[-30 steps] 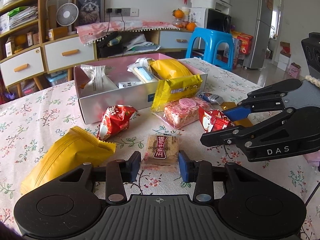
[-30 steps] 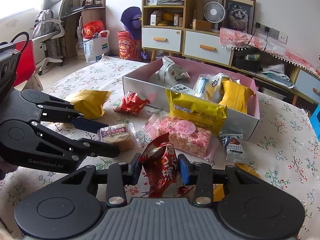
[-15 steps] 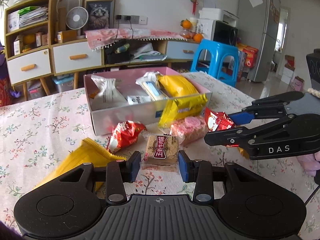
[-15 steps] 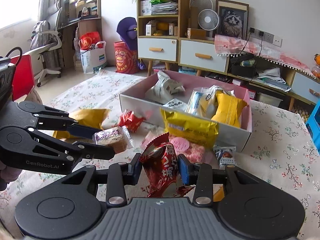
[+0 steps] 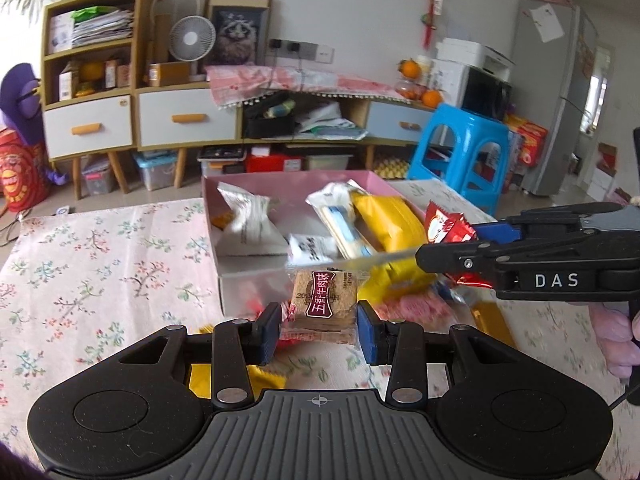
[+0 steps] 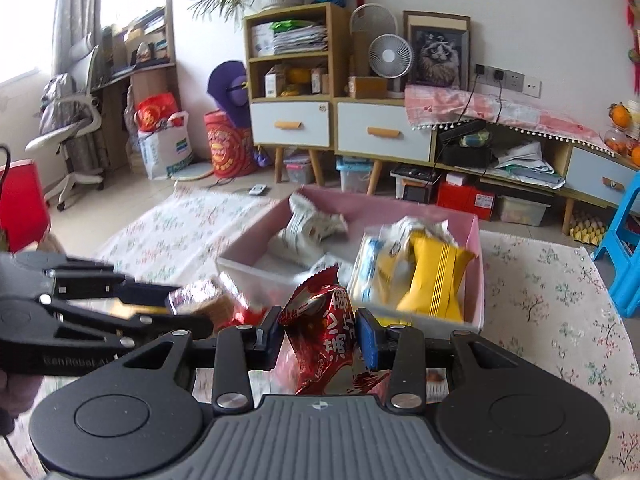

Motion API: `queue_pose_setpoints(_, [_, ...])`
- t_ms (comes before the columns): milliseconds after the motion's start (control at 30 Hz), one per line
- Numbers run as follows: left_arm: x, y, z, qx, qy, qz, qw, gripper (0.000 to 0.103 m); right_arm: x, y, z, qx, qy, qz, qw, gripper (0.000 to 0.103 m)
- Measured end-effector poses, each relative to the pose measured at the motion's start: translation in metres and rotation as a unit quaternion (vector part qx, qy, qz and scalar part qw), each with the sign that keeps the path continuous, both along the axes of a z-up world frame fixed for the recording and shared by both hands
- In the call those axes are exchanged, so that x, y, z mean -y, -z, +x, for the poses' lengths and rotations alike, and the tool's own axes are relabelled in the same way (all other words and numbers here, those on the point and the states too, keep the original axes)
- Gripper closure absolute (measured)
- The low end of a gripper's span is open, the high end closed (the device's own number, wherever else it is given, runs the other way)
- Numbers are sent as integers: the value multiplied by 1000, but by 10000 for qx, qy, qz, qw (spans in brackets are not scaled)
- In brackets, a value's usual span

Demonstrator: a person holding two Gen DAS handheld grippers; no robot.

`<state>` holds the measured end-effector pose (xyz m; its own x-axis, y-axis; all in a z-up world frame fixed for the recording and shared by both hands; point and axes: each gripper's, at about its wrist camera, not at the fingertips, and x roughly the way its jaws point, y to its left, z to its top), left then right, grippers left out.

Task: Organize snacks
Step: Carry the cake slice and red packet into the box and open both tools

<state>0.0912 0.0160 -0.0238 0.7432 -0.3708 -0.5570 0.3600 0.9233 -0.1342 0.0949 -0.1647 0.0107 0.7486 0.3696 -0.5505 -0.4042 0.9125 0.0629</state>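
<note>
Transport is the step in hand, judging by both loads held clear of the tablecloth [image 5: 100, 264]. From the left wrist view, the left gripper [image 5: 318, 330] is clamped on a square brown cake packet [image 5: 324, 294], its blue pads pressing both sides, with the pink box [image 5: 240, 280] just ahead and already holding several snacks. The right gripper [image 5: 452, 240] crosses in from the right, carrying a red foil packet [image 5: 446, 224] over the box's near right corner. From the right wrist view, that red foil packet [image 6: 324, 332] stands upright between the narrowed pads of the right gripper [image 6: 318, 332], and the yellow packet [image 6: 436, 280] lies in the box [image 6: 478, 280] just beyond. The left gripper [image 6: 188, 308] shows at the left with its brown load. Next, each gripper likely needs to pass over the box wall, find a free spot and spread its pads.
</note>
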Motion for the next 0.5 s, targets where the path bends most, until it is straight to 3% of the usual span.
queue_pose_setpoints(267, [5, -12, 24, 88, -336, 67, 9994, 66, 0, -15, 32, -16, 202, 295, 9994, 74])
queue_pose_setpoints(500, [11, -15, 47, 69, -558, 232, 9981, 66, 12, -7, 60, -367, 479, 688, 9958, 74])
